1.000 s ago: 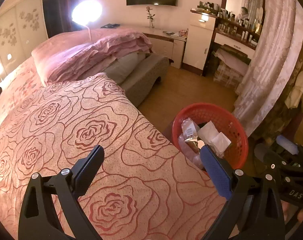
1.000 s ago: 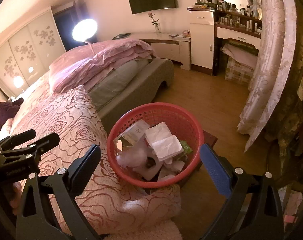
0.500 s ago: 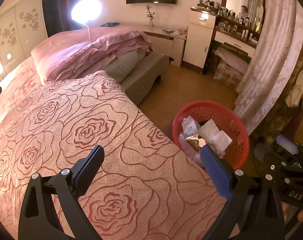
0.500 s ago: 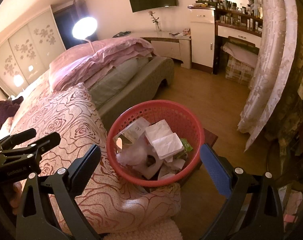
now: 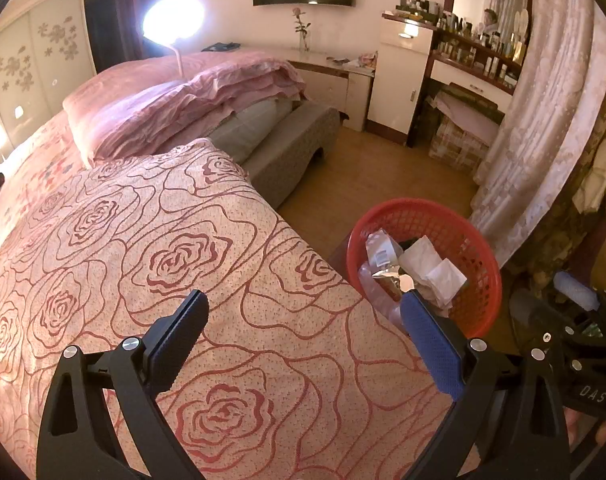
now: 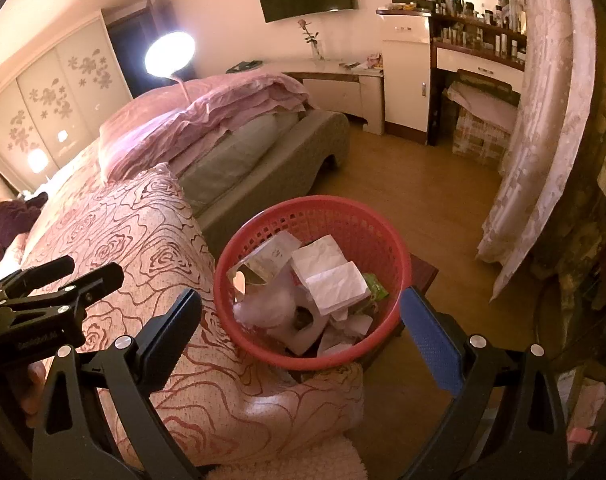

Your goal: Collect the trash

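Note:
A red mesh basket point(image 6: 367, 220) stands on the floor beside the bed, holding white paper point(image 6: 327, 272), wrappers and crumpled plastic. It also shows in the left wrist view point(image 5: 443, 216). My right gripper point(image 6: 301, 320) is open and empty, just above the basket's near rim. My left gripper point(image 5: 303, 328) is open and empty, above the rose-patterned bedspread point(image 5: 163, 248), with the basket to its right. The left gripper also shows at the left edge of the right wrist view point(image 6: 43, 292).
A folded pink duvet point(image 5: 191, 96) lies further up the bed. A grey bed end point(image 6: 271, 160) borders the wooden floor point(image 6: 415, 176). A lace curtain point(image 6: 543, 120) hangs at right. A white dresser point(image 6: 407, 80) and shelves stand at the back.
Both views have shifted slightly: the basket sits a little lower in the left wrist frame. Both grippers stay open and empty.

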`<state>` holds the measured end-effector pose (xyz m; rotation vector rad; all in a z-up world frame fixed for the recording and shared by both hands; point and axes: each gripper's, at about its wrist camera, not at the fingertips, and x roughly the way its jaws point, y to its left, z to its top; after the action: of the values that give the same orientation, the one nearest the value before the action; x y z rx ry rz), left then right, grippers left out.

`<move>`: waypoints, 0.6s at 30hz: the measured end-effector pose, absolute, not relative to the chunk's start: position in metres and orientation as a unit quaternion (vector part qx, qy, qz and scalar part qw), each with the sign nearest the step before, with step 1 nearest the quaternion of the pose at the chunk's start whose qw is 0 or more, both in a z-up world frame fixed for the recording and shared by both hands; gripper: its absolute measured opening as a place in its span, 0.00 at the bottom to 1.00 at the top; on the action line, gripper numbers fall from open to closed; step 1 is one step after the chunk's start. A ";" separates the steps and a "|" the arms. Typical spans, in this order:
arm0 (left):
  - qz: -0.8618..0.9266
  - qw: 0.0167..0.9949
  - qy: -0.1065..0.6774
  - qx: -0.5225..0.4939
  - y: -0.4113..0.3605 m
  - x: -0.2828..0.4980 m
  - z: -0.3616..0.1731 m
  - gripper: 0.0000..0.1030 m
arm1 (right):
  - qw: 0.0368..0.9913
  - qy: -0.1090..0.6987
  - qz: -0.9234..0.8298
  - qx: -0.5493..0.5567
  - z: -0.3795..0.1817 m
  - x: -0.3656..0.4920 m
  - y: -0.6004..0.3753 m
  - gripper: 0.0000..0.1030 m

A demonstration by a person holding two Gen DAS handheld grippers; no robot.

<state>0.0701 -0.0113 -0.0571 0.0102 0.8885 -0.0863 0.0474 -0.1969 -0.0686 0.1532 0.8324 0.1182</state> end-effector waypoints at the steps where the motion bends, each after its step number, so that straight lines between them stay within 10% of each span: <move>1: -0.042 0.902 0.430 0.005 -0.011 0.070 -0.057 0.90 | 0.910 0.404 0.057 0.074 -0.069 0.047 -0.197 0.93; 18: -0.042 0.901 0.432 0.008 -0.012 0.068 -0.060 0.90 | 0.908 0.408 0.058 0.073 -0.073 0.047 -0.195 0.93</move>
<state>0.0683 -0.0125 -0.0596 0.0159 0.8928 -0.0862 0.0465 -0.1953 -0.0728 0.1496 0.8421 0.1200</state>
